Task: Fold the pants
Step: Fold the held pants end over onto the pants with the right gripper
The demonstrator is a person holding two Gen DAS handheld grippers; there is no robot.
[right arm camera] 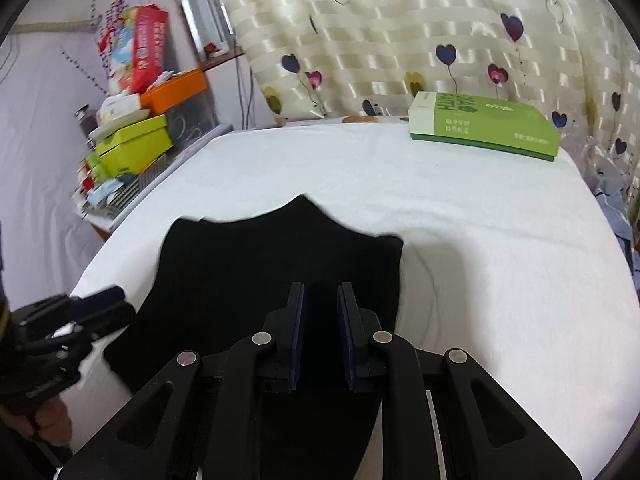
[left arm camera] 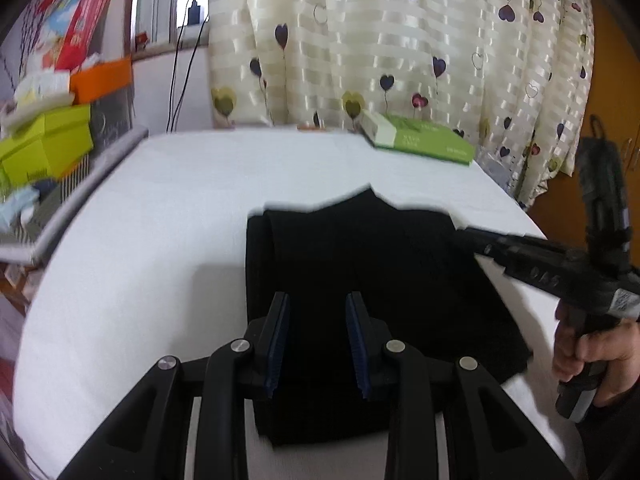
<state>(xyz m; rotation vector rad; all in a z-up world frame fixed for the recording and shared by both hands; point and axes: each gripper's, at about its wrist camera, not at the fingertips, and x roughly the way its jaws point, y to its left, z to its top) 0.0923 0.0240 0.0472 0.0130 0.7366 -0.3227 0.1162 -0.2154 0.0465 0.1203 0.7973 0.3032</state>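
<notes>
The black pants (left arm camera: 360, 280) lie folded into a compact block on the white cloth (left arm camera: 160, 220) near its front edge. The long axis runs from the cameras toward the curtain (left arm camera: 400, 40), and the far edge rises to a small peak in the middle. A rolled fold shows along the left side in the left view. The fabric is so dark that seams, waistband and leg ends cannot be made out, and the near end is hidden behind the gripper frames.

The left gripper (left arm camera: 318, 344) hovers over the near part with its blue pads apart, nothing between them. The right gripper (right arm camera: 322, 336) likewise stands parted and empty; whether either touches the fabric is unclear. A hand (left arm camera: 600, 360) holds the right tool's handle. A green box (right arm camera: 484, 128) sits at the far right corner; stacked boxes (right arm camera: 132, 148) stand off to the left.
</notes>
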